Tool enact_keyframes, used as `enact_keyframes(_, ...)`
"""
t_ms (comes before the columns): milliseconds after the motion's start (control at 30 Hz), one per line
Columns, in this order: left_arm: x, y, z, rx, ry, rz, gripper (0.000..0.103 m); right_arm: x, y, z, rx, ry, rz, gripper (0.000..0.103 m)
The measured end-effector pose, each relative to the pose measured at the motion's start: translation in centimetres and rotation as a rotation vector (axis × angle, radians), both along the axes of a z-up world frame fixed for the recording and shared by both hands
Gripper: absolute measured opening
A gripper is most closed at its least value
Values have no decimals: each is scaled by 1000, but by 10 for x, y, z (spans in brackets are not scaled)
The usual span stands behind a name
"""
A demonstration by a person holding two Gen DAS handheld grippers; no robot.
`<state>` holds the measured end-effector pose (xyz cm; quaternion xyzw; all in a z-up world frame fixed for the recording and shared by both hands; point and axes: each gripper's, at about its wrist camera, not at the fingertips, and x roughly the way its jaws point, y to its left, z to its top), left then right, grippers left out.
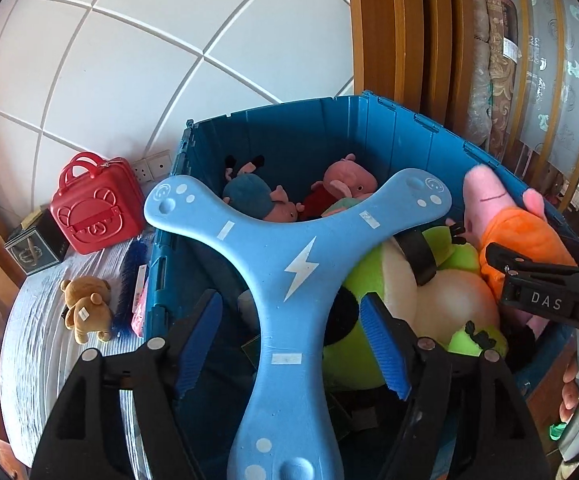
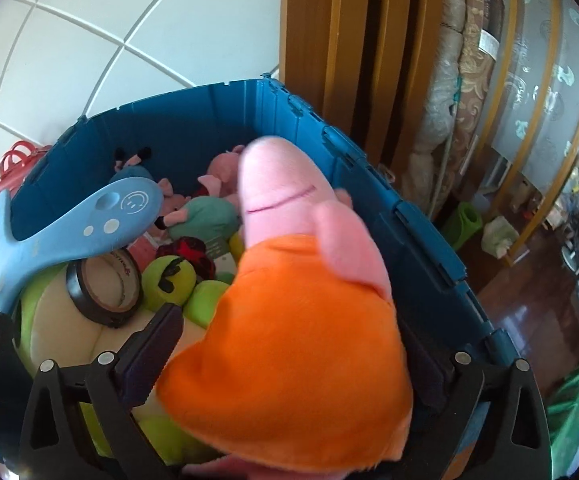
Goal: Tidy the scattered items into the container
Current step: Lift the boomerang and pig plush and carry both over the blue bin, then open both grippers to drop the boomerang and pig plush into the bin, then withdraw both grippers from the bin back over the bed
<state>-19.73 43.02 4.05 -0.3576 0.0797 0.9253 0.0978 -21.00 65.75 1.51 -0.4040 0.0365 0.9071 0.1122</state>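
A blue crate holds several plush toys. A light-blue three-armed boomerang lies across its contents. Its stem runs between the fingers of my left gripper, which is open, with a gap on both sides of the stem. In the right wrist view a pink pig plush in an orange dress fills the space inside my right gripper above the crate. Those jaws stand spread wide and the left pad's face is bare. The boomerang's arm shows at the left of that view.
Inside the crate are a green plush, a black tape roll and small pig plushes. Left of it, on the table, are a red case, a brown teddy bear and a black box. A hand shows at right.
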Motion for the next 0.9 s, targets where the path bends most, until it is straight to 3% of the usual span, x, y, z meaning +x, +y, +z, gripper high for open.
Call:
enact_keyframes(267, 27, -17, 23, 31, 77, 7, 98, 30, 9, 18, -23, 55, -35, 103)
enact_keyframes(633, 63, -74, 39, 86, 127, -32, 99, 87, -31, 47, 80, 142, -133, 103)
enact_keyframes(900, 101, -174, 43, 82, 175, -41, 99, 145, -130, 62, 17, 223, -98, 103)
